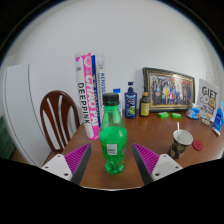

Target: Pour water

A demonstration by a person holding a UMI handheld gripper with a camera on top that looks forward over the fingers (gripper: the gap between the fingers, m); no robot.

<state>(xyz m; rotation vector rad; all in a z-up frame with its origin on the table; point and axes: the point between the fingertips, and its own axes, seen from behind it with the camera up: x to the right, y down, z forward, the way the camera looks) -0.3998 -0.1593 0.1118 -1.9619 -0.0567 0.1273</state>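
Note:
A green plastic bottle (113, 135) with a black cap and a white label stands upright on the brown wooden table (150, 130), between my two fingers. My gripper (112, 160) is open: the magenta pads (77, 158) stand well apart, with a gap on each side of the bottle. A dark mug (181, 143) with a pale inside stands on the table to the right, beyond the right finger.
A tall white and pink box (89, 95) stands behind the bottle. A blue-capped bottle (131, 101), a small jar (145, 104), a framed photo (169, 90) and a gift box (208, 103) line the back. A wooden chair (58, 118) stands at the left.

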